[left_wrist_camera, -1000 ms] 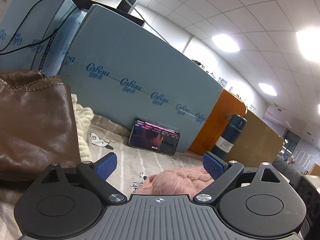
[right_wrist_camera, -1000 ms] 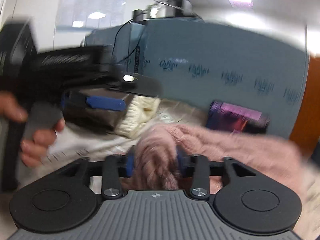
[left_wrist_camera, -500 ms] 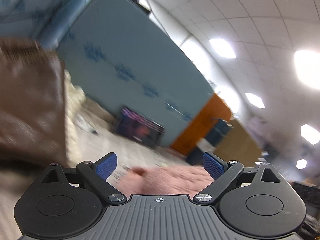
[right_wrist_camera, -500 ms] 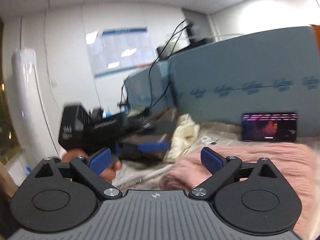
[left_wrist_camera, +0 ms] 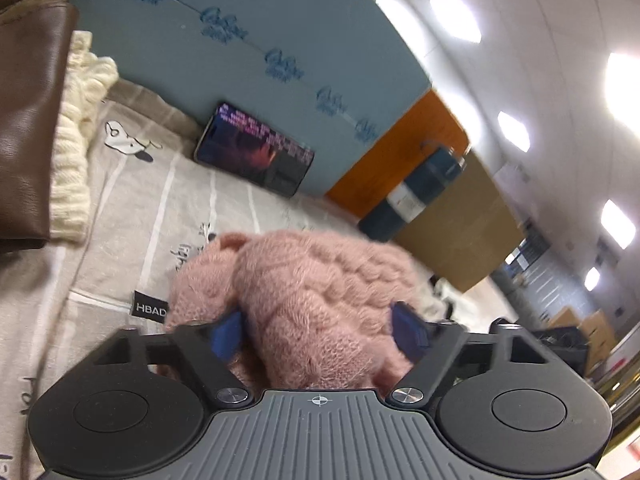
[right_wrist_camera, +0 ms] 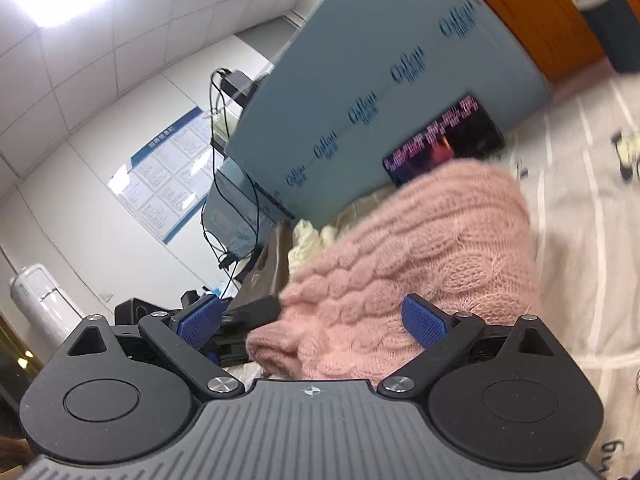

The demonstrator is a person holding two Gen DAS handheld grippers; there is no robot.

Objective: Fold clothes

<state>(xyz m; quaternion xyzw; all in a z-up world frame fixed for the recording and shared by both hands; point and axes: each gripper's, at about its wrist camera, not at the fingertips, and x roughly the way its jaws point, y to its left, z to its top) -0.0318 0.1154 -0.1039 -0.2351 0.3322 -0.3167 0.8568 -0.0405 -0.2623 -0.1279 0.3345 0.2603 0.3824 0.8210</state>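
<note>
The pink cable-knit sweater [left_wrist_camera: 320, 292] lies bunched on the beige printed sheet [left_wrist_camera: 160, 200], filling the lower centre of the left wrist view and the centre right of the right wrist view [right_wrist_camera: 420, 264]. In the left wrist view the left gripper [left_wrist_camera: 320, 334] has its blue pads set wide with a thick fold of the knit bulging up between them; whether the pads actually press the wool cannot be told. In the right wrist view the right gripper [right_wrist_camera: 316, 322] stands spread, the sweater's near edge lying between its pads, the right pad against the knit and the left pad clear of it. The sweater's left edge ends just short of a black label [left_wrist_camera: 150, 307] sewn on the sheet. To the left of that, at the left edge of the frame, a cream knit garment [left_wrist_camera: 76, 140] sits under a brown leather piece [left_wrist_camera: 28, 120], well apart from the sweater, with bare sheet between. Behind, a lit phone [left_wrist_camera: 256, 152] leans on a blue-grey foam board [left_wrist_camera: 240, 60], with open sheet between it and the sweater. A dark blue flask [left_wrist_camera: 416, 196] stands at the upper right, near the sweater's far edge. In the right wrist view, bare sheet spreads along the right side.
</note>
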